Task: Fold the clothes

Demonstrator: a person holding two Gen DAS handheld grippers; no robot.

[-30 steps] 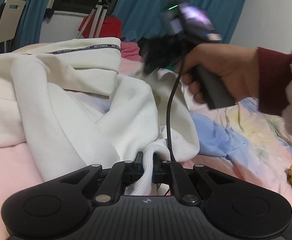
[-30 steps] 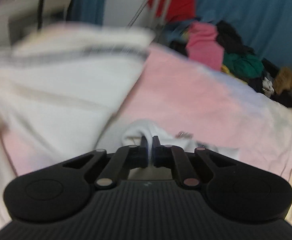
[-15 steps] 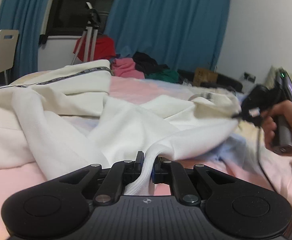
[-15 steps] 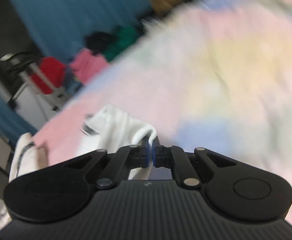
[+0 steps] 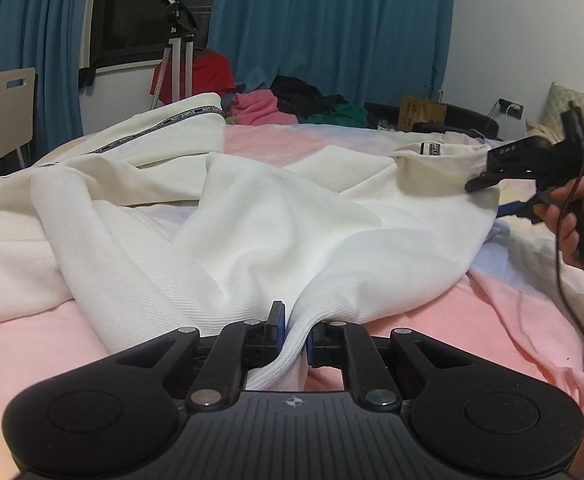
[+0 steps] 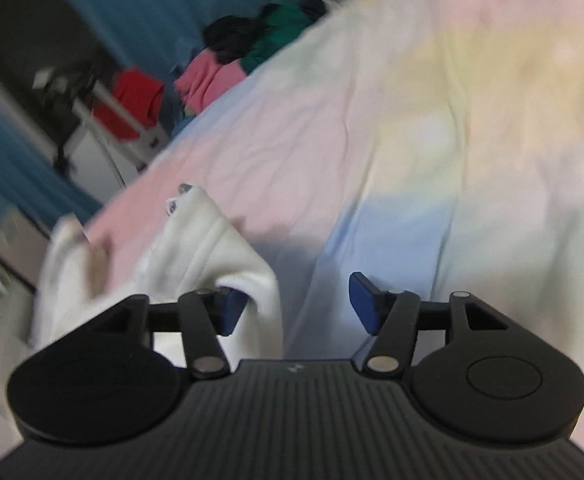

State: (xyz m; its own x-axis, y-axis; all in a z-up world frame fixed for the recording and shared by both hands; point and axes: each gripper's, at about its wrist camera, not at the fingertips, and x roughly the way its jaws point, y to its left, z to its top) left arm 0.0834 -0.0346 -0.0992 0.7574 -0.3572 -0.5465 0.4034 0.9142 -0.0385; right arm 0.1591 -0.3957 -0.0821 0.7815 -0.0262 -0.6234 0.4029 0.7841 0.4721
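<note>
left tongs [image 5: 294,330]: pinched on a ribbed white fold of the garment, right at the bottom middle
garment [image 5: 252,216]: big cream-white piece, rumpled and spread wide across the bed, dark printed tape along one edge at the back left
right tongs [image 5: 492,184]: far right, held in a hand [image 5: 568,220], up against the garment's far corner; can't tell if they're gripping
bed [image 5: 492,320]: pastel pink, blue and yellow sheet
background: blue curtains [image 5: 332,28], clothes pile [image 5: 292,106], chair [image 5: 12,112] at left
</note>
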